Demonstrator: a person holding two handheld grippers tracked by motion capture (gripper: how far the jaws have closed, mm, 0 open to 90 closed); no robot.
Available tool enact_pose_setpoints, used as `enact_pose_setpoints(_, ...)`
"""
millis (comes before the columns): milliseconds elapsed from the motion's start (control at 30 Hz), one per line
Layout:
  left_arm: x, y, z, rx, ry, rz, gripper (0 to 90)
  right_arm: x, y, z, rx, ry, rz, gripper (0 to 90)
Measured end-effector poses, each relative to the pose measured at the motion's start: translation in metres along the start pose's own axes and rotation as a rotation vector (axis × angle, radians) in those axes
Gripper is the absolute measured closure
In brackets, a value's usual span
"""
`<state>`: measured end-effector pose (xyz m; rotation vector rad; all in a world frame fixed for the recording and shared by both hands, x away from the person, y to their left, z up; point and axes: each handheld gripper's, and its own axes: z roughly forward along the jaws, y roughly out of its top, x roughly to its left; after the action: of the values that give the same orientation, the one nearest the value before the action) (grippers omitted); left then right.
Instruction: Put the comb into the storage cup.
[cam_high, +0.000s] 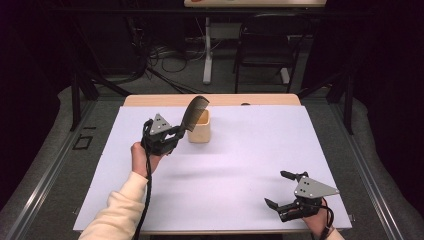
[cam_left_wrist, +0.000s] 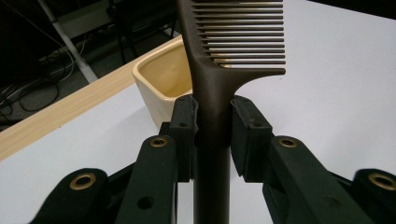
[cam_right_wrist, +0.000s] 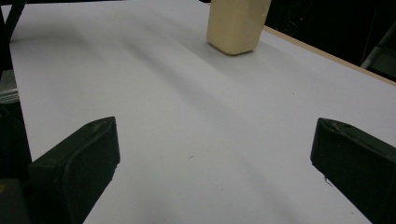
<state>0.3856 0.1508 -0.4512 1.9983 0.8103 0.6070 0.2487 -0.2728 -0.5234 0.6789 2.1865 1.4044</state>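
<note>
We hold the comb by its handle in the left tongs, just above the cream cup; next we lower it handle-first inside, while the right tongs rest apart on the desk

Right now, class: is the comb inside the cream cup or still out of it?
Out. The comb is clamped by its handle in the left hand-held gripper, raised beside the cup.

dark brown comb held upright beside cream cup
</note>
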Motion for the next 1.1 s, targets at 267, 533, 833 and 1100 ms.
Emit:
enact_pose_setpoints(267, 0.004, 0.008, 0.003, -0.003, 0.009, 0.01, 72.6, 0.0, 0.0, 0.0, 0.0, -0.001, 0.0, 0.8)
enact_pose_setpoints(533, 0.007, 0.017, 0.007, -0.016, 0.01, 0.019, 72.6, 0.0, 0.0, 0.001, 0.003, -0.004, 0.001, 0.8)
enact_pose_setpoints(833, 0.008, 0.027, 0.013, -0.042, 0.015, 0.027, 72.6, 0.0, 0.0, 0.001, 0.002, 0.0, 0.004, 0.8)
enact_pose_setpoints(1100, 0.011, 0.032, 0.02, -0.058, 0.019, 0.024, 72.6, 0.0, 0.0, 0.001, 0.0, 0.001, 0.003, 0.8)
